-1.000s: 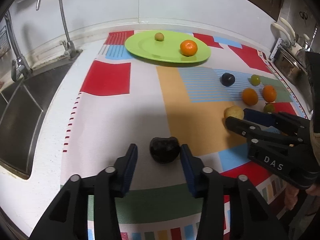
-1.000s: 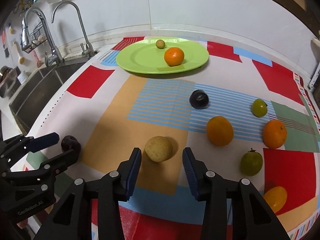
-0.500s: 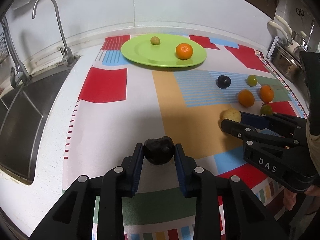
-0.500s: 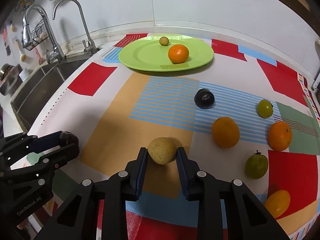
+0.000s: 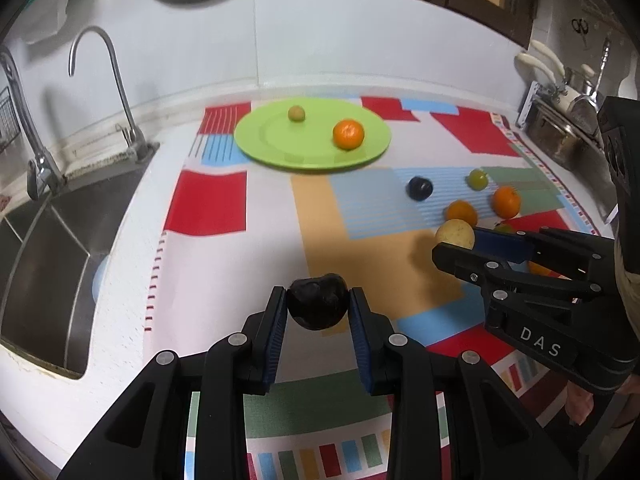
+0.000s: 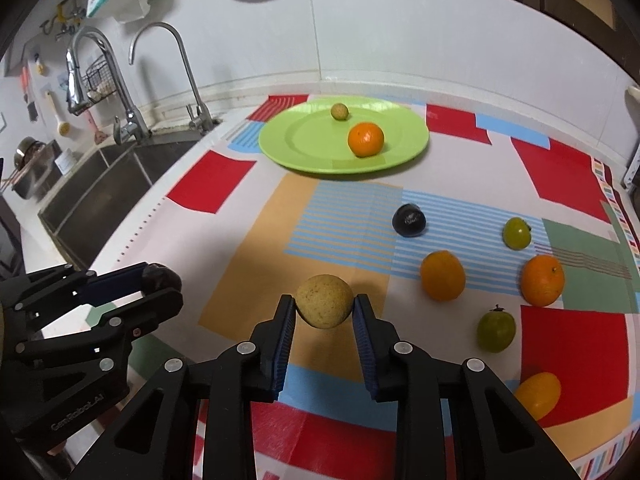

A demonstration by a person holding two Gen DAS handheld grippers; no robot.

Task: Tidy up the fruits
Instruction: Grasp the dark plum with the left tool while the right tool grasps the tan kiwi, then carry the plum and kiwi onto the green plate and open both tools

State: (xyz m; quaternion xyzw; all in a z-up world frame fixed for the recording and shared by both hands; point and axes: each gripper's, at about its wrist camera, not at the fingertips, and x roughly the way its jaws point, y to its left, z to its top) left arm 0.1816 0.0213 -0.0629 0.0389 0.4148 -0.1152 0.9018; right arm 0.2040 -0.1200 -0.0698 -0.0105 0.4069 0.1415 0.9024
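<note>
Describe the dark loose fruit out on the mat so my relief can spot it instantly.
Start at the green plate at the back of the patchwork mat. Come toward the camera onto the blue-striped patch; the dark fruit sits at its right part, alone. It is the only near-black, glossy one lying loose, with a green fruit to its right and an orange just in front.
</note>
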